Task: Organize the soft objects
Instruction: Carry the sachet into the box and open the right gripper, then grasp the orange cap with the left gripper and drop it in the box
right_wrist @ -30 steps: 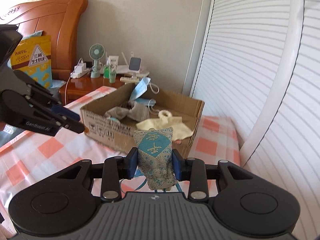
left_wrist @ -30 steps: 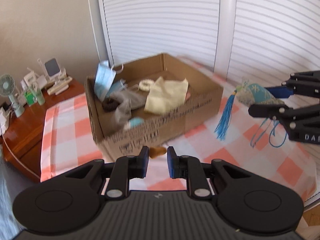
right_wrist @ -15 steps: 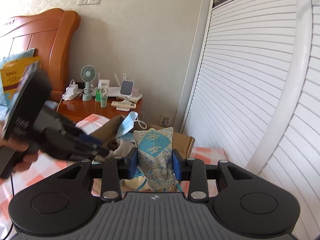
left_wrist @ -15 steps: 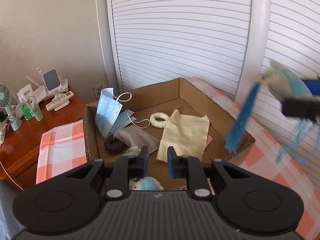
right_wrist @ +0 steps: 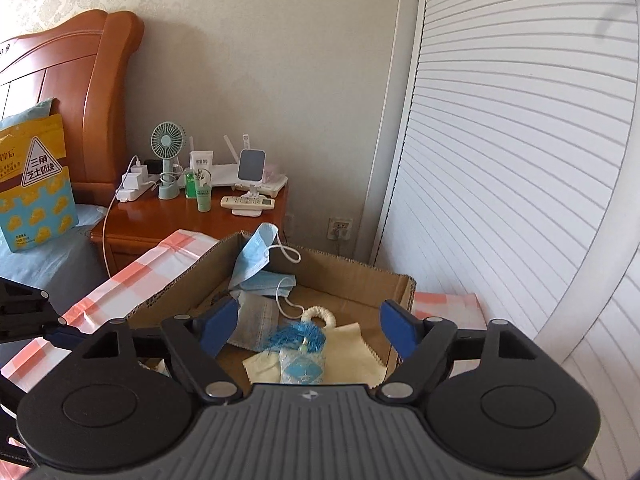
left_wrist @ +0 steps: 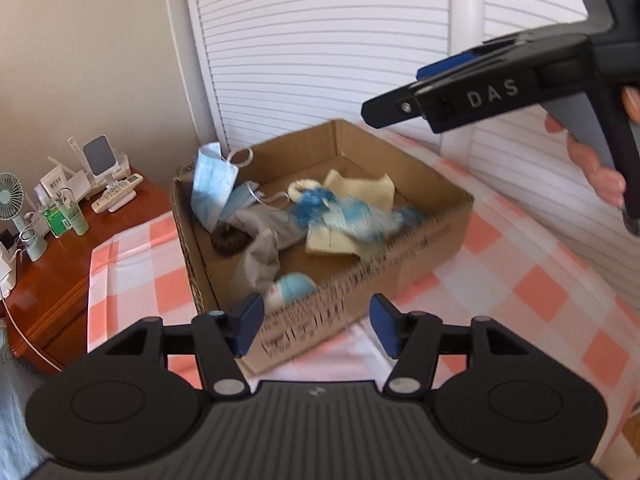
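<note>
A cardboard box (left_wrist: 424,236) (right_wrist: 352,276) stands on the checked cloth. In it lie blue face masks (left_wrist: 212,196) (right_wrist: 256,260), a grey cloth (left_wrist: 264,248), a dark hair tie (left_wrist: 229,240), a white ring (right_wrist: 318,316), a yellow cloth (left_wrist: 360,192) (right_wrist: 352,348) and a pale blue ball (left_wrist: 294,286). The blue tasselled sachet (left_wrist: 344,216) (right_wrist: 302,366) lies blurred on the yellow cloth. My right gripper (right_wrist: 308,328) is open and empty above the box; one of its fingers (left_wrist: 460,96) shows in the left wrist view. My left gripper (left_wrist: 316,322) is open and empty at the box's near wall.
A wooden nightstand (right_wrist: 188,216) (left_wrist: 44,272) behind the box holds a small fan (right_wrist: 168,144), bottles, a remote and chargers. A slatted white wardrobe door (right_wrist: 500,160) stands to the right. A wooden headboard (right_wrist: 80,92) and a yellow bag (right_wrist: 34,176) are at left.
My right gripper opened and let go of the sachet, which dropped into the box. My left gripper opened and the box moved further from it.
</note>
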A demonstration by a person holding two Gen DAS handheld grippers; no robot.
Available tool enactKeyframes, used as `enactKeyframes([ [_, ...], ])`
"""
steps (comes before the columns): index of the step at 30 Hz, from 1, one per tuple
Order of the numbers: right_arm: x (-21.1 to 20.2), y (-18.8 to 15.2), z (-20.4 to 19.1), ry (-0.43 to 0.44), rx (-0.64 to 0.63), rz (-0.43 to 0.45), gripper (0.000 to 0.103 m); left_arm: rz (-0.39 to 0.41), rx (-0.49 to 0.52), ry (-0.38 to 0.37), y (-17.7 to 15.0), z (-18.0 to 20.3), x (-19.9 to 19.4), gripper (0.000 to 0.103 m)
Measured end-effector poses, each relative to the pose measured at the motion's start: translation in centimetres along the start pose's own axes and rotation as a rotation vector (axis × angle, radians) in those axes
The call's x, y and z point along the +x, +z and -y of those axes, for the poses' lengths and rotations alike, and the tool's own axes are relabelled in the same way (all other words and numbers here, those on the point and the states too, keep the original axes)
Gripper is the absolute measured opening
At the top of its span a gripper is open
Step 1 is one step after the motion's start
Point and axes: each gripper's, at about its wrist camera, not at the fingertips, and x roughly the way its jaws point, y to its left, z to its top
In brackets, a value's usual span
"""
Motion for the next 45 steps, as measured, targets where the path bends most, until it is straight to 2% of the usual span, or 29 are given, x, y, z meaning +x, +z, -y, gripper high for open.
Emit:
enactKeyframes([
  [3,-0.8,-1.6,-0.7,-0.001,-0.004,-0.016,0.083,-0.027,0.031,-0.022,-1.7,0.2,-0.2,0.059],
  [7,-2.5,-3.9,-2.0,-0.026,-0.008,-0.011,0.086,-0.083,0.021,-0.045,-4.1,0.0,0.3,0.056],
  [8,-2.9,-4.5,-2.4,-0.025,-0.005,-0.006,0.087,-0.101,0.007,-0.041,-4.9,-0.1,0.5,0.055],
  [10,-3.7,-5.7,-2.9,-0.023,0.013,-0.001,0.087,-0.128,-0.018,-0.029,-6.3,-0.3,1.1,0.044],
  [12,-4.3,-6.8,-3.2,-0.016,0.035,-0.003,0.087,-0.143,-0.026,0.013,-7.5,-0.3,1.7,0.042],
  [15,-4.9,-8.1,-3.5,-0.013,0.073,-0.013,0.087,-0.137,-0.057,0.043,-8.8,-0.5,2.2,0.041],
  [19,-5.1,-9.2,-3.5,0.007,0.129,-0.030,0.087,-0.126,-0.085,0.071,-9.3,-1.0,2.8,0.029],
  [21,-5.2,-9.5,-3.5,0.009,0.147,-0.034,0.087,-0.118,-0.111,0.057,-9.3,-1.4,3.0,0.016],
  [23,-5.3,-9.7,-3.5,0.013,0.156,-0.035,0.087,-0.117,-0.121,0.053,-9.2,-1.6,3.1,0.011],
  [31,-5.5,-9.9,-3.7,0.018,0.150,-0.038,0.087,-0.118,-0.143,0.032,-9.2,-1.6,2.8,0.010],
  [36,-5.7,-10.0,-3.7,0.007,0.144,-0.039,0.087,-0.093,-0.131,0.008,-8.2,-1.6,1.1,0.010],
  [39,-5.7,-10.1,-3.6,0.004,0.146,-0.038,0.087,-0.066,-0.116,-0.025,-6.9,-1.5,-0.5,0.010],
  [45,-6.1,-10.4,-3.6,0.002,0.152,-0.037,0.087,0.026,-0.054,-0.042,-2.1,-0.9,-2.3,0.010],
])
